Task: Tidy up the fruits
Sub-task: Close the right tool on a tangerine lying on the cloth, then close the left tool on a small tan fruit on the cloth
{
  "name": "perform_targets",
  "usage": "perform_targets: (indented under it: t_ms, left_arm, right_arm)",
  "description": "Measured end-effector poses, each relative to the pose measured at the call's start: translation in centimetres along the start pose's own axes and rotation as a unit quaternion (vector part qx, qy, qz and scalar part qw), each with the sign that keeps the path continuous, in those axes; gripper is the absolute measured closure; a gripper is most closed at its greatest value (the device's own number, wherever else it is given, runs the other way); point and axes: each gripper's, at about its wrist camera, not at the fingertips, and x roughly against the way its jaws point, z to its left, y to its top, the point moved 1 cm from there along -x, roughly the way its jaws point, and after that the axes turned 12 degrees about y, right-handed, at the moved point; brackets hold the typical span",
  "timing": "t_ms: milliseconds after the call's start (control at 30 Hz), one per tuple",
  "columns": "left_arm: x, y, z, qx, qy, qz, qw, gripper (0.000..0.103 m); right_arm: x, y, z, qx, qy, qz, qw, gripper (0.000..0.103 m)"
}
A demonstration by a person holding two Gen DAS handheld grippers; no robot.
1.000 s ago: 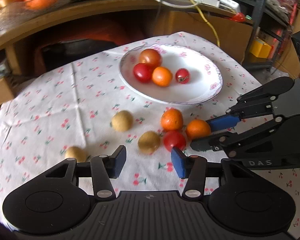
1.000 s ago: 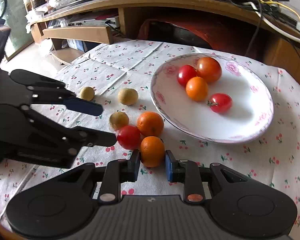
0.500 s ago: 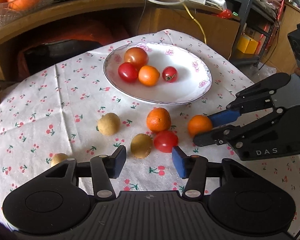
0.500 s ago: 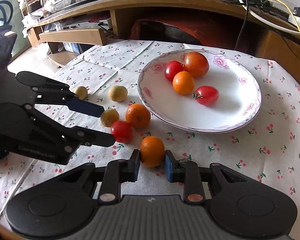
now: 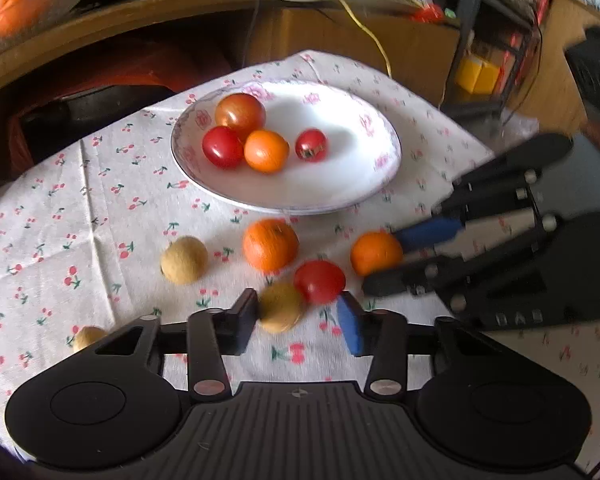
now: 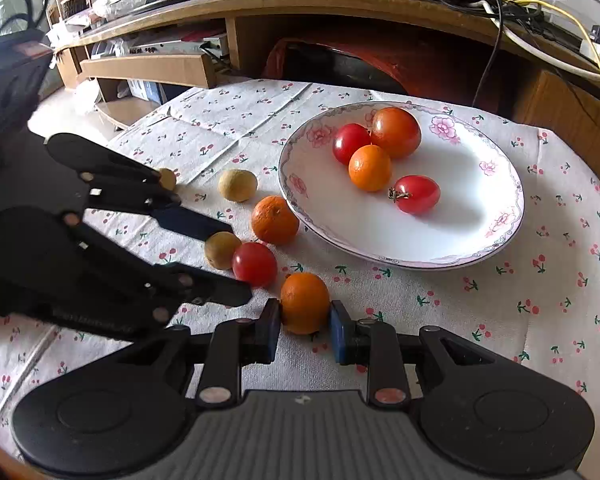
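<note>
Left wrist view: left gripper (image 5: pixel 298 322) with fingers spread apart, a tan fruit (image 5: pixel 280 307) between them, touching the left finger; a red tomato (image 5: pixel 319 281) sits just past the right pad. On the cherry-print tablecloth (image 5: pixel 100 216) outside the plate (image 5: pixel 340 184): two oranges, one tomato, three tan fruits. One loose orange (image 5: pixel 271 245) near the plate's front rim. On the plate: three tomatoes, one orange. View blurred.

Right wrist view: right gripper (image 6: pixel 305 332) clamped on the second orange (image 6: pixel 305 303), both blue pads against its sides, low over the cloth in front of the plate (image 6: pixel 500 224). Plate count the same: three tomatoes, one orange. Left gripper (image 6: pixel 236 258) enters from the left edge, jaws wide around tan fruit (image 6: pixel 221 249).
</note>
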Motion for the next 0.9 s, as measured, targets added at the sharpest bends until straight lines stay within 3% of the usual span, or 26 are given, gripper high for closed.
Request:
perform_targets:
  t_ms: [233,367,567,633,767,900]
  left_arm:
    - [1.1,-0.7,-0.8,-0.004,0.019,0.007,0.9998,0.069]
    - [1.9,-1.3,-1.5,-0.011,0.019,0.013,0.9997,0.069]
    - [1.6,-1.0,-1.3,0.006,0.044,0.012,0.9989,0.063]
    - [1.2,-0.7,-1.0,0.024,0.051,0.011,0.9984,0.052]
    - [0.3,-0.3,-0.3,0.032,0.068,0.004,0.9971,0.044]
    - [-0.3,0.2,0.2,0.038,0.061,-0.003,0.9974,0.043]
  right_arm:
    - [0.8,-0.7,1.0,-0.004,-0.008,0.012,1.000,0.075]
    - [2.1,-1.4,1.6,-0.008,-0.010,0.009,1.000,0.075]
    - [4.0,-3.0,2.2,-0.029,-0.022,0.009,0.999,0.075]
    - [4.1,-3.1,2.1,-0.035,-0.024,0.007,0.999,0.075]
    - [3.8,-2.8,1.6,-0.040,-0.024,0.004,0.999,0.075]
    - [3.6,-2.7,1.1,-0.041,-0.021,0.006,0.999,0.075]
